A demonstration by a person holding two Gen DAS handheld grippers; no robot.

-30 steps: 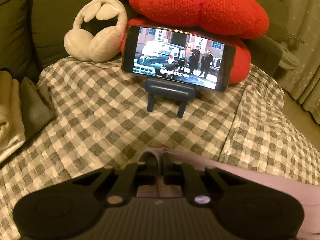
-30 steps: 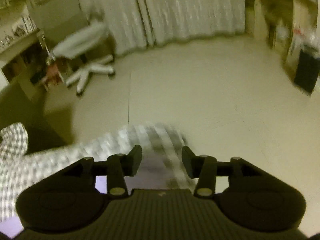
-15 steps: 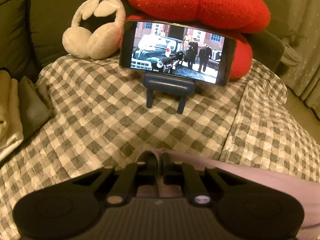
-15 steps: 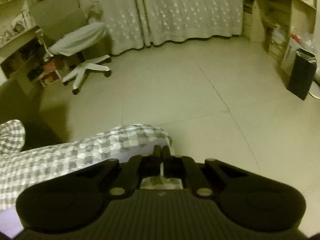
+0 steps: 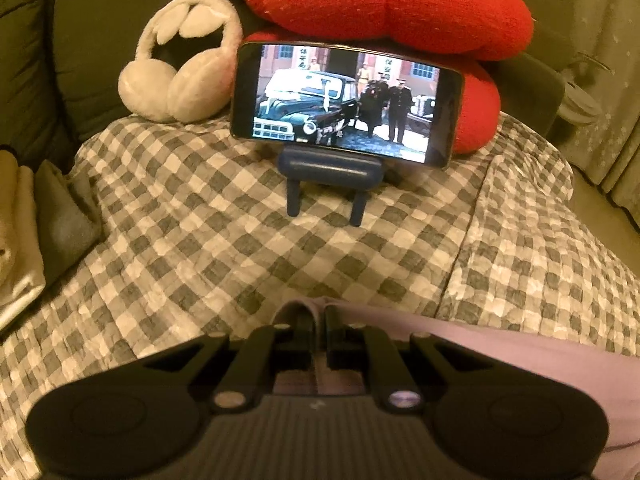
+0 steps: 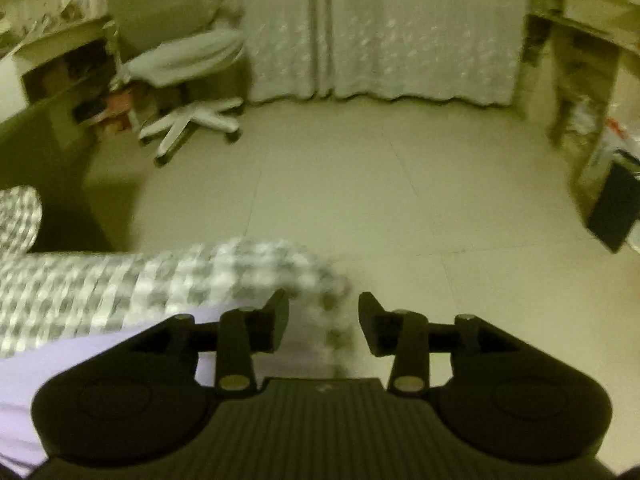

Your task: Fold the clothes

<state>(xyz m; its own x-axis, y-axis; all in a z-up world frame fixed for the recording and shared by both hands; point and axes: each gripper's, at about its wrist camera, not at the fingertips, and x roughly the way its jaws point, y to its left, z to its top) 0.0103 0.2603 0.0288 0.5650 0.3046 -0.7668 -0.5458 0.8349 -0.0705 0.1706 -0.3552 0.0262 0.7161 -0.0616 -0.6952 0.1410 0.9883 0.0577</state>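
left wrist view: the left tool sits at 6 o'clock, its jaws clamped on a raised edge of the lilac garment, which runs off toward 4 o'clock over the checked cover. a phone on a small stand plays at 12 o'clock, with white earmuffs at 11 and a red cushion behind. folded cloths lie at 9 o'clock. no container shows.

right wrist view: the right tool is at 6 o'clock, jaws opening, with only blurred checked cover between them, nothing pinched. the lilac garment shows at 8 o'clock. the floor and a swivel chair lie beyond; a dark bag stands at 3 o'clock, contents unseen.

to do this well, the right tool likely needs the garment's matching edge before anything is lifted, with the left grip kept firm.
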